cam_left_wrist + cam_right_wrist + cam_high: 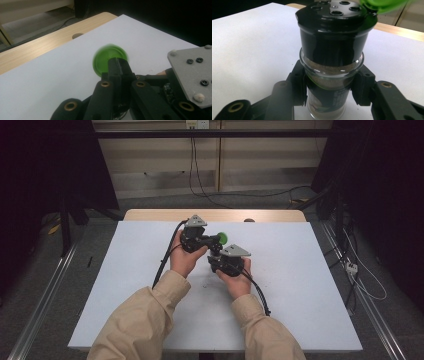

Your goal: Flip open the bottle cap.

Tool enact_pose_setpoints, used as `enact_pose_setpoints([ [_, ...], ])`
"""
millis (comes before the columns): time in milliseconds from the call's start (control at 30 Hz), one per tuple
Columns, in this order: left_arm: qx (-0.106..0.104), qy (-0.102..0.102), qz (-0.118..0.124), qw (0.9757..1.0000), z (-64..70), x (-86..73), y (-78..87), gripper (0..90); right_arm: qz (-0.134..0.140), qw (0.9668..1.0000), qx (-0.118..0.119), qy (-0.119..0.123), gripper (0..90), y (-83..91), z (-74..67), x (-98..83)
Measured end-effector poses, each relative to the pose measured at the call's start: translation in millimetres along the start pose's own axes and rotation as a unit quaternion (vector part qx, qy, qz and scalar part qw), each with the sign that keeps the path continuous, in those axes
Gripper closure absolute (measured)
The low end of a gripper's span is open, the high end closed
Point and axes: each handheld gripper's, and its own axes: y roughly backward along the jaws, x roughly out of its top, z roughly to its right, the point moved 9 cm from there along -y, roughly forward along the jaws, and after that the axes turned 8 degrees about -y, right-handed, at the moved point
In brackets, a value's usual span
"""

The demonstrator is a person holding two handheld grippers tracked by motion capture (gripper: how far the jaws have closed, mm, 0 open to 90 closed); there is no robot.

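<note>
Gripping the glass spice jar (pixel 331 75) by its neck, the right hand-held gripper (pixel 329 82) holds it above mid-tabletop (pixel 125 285) while the left hand-held gripper (pixel 117 68) pinches the green flip lid (pixel 105 58) at 12 o'clock; glass looks slick and breakable, so I'd stay on the neck.

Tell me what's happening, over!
Right gripper shut on spice jar. Left gripper shut on green lid, flipped open. Nothing in the way.
</note>
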Motion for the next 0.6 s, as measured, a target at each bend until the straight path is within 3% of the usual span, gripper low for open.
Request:
enact_pose_setpoints([
  [400,-0.005,0.002,0.001,1.0,0.5,0.5,7.3,89.9,0.0,1.0,-0.003,0.002,52.9,0.2,-0.2,0.2],
  [467,-0.002,0.002,0.001,1.0,-0.9,-0.5,10.5,86.7,-0.001,1.0,-0.002,0.0,52.4,0.3,-0.2,0.0],
  [600,-0.002,0.005,0.004,1.0,-2.4,-2.1,18.7,78.0,-0.012,0.9999,-0.004,-0.01,38.6,2.8,2.2,-1.9],
])
